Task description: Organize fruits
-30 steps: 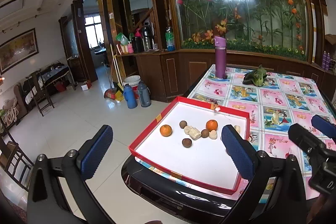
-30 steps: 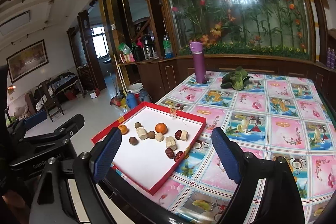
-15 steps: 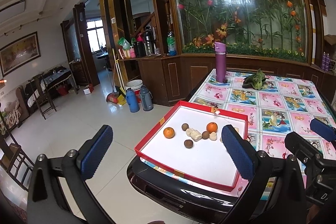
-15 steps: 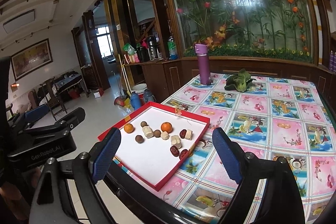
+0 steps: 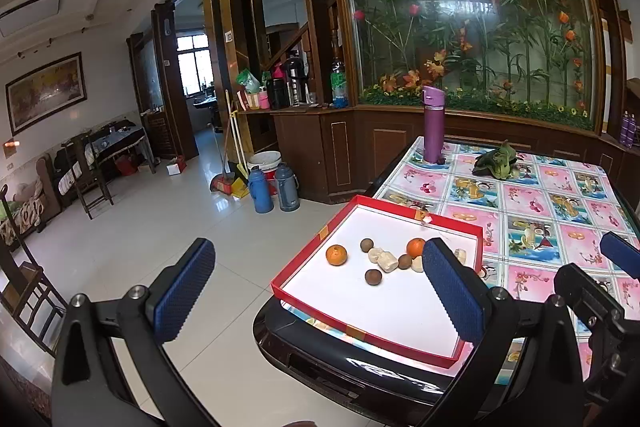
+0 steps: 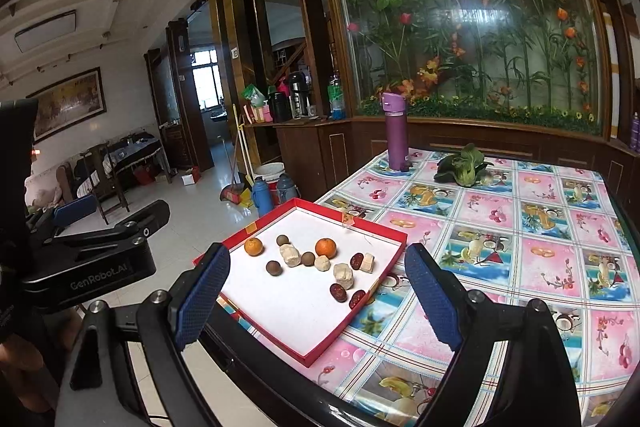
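Your right gripper (image 6: 316,303) and left gripper (image 5: 320,295) both gape wide at the frame bottom, holding nothing. Beyond, mid-frame, the red tray (image 6: 362,311) lies cornerwise on the table (image 6: 520,267), its long axis running lower right to upper left, fruits (image 6: 326,247) clustered inside.

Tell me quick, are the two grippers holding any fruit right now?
Left gripper: open, holding nothing, short of the red tray.
Right gripper: open, holding nothing.
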Demonstrator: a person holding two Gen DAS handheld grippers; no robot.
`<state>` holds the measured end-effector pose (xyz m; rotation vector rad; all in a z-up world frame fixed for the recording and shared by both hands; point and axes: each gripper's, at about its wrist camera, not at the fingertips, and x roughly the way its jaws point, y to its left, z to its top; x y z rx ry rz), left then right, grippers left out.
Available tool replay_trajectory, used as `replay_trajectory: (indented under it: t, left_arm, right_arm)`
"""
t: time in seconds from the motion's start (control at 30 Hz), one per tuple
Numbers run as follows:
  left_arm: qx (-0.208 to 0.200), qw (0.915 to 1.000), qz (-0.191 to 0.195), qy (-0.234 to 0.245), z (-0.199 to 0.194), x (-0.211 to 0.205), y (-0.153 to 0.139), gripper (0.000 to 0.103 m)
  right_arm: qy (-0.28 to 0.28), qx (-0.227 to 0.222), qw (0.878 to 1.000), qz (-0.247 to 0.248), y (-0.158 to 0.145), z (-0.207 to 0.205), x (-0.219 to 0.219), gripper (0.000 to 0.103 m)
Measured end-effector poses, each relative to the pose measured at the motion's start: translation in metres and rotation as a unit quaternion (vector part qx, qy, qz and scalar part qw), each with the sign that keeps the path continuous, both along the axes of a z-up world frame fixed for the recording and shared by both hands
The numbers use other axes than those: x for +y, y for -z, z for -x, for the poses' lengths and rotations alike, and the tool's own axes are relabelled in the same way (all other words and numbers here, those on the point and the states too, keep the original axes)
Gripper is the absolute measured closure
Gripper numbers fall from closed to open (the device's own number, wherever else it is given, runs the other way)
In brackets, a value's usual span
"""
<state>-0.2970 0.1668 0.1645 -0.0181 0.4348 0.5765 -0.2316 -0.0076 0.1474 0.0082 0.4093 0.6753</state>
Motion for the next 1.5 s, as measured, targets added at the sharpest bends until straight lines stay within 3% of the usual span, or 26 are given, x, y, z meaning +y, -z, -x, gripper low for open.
replay_trajectory:
  t: [1.5]
  left_arm:
    - [0.005, 0.9998, 0.013, 0.012, 0.0064, -0.0029, 0.0083, 0.0]
  right_arm:
    - [-0.001, -0.001, 1.0, 0.002, 0.0031, -0.0017, 0.0088, 0.014]
